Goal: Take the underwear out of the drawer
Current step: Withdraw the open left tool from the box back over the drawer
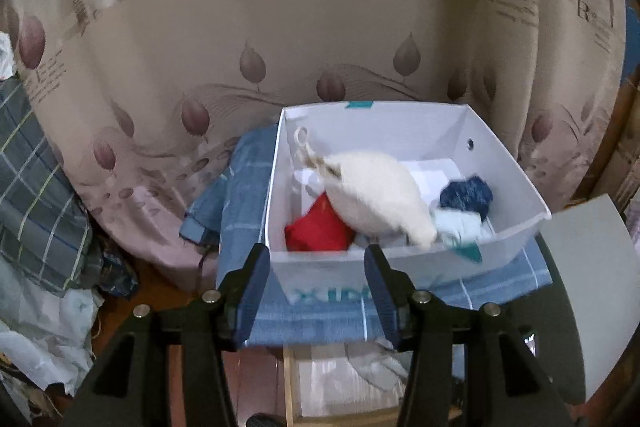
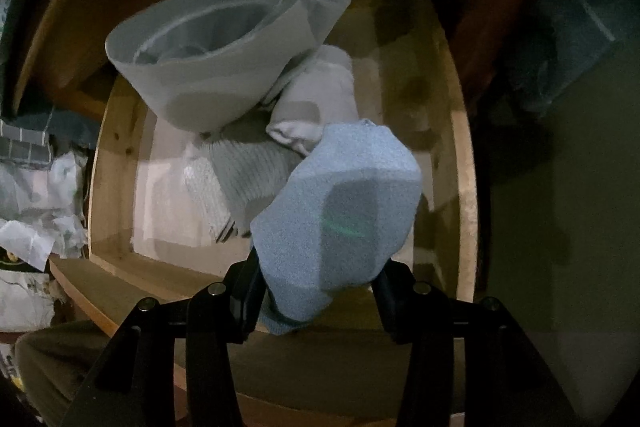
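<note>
In the right wrist view my right gripper (image 2: 320,291) is shut on a light blue piece of underwear (image 2: 340,211), held above the open wooden drawer (image 2: 464,187). The drawer holds a grey bowl-shaped fabric item (image 2: 216,67), a whitish folded garment (image 2: 316,107) and a grey knit piece (image 2: 248,167). In the left wrist view my left gripper (image 1: 316,279) is open and empty, just in front of a white box (image 1: 400,263). The box holds a cream pouch (image 1: 376,195), a red garment (image 1: 316,231), a dark blue garment (image 1: 466,193) and a pale teal one (image 1: 460,227).
The white box stands on a blue checked cloth (image 1: 304,315) before a leaf-print curtain (image 1: 240,47). Piled plaid fabric and plastic bags (image 1: 36,227) lie at the left. A white panel (image 1: 592,287) is at the right. Crumpled bags (image 2: 36,211) lie left of the drawer.
</note>
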### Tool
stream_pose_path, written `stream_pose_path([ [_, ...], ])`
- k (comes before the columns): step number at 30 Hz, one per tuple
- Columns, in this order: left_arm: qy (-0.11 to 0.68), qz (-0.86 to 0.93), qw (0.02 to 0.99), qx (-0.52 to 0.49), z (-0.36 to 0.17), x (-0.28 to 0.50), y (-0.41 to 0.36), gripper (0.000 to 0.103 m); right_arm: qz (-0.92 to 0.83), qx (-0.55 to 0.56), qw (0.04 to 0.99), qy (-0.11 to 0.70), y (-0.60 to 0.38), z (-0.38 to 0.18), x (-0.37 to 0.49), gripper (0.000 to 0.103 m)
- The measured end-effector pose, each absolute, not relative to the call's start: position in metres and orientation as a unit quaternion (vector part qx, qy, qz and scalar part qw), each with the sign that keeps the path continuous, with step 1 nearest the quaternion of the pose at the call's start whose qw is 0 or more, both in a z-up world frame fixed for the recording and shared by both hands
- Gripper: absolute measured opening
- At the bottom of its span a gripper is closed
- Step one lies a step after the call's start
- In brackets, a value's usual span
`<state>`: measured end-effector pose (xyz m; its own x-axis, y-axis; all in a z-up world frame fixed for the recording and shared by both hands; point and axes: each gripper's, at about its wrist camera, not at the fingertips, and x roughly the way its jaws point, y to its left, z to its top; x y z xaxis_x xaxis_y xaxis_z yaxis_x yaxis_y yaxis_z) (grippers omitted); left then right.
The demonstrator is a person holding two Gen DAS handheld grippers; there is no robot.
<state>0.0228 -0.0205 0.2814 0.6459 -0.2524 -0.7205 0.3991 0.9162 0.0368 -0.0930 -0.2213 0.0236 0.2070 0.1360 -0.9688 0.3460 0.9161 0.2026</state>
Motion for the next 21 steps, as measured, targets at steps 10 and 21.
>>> stream_pose_path([
  [10,0.418,-0.158,0.892,0.070,0.199,-0.016,0.015,0.051,-0.082,0.189,0.775,0.597,-0.221,0.039,-0.093,0.045],
  [21,0.458,-0.105,0.882,0.044,0.106,-0.015,0.032,0.051,-0.071,0.146,0.802,0.575,-0.206,0.077,-0.094,0.045],
])
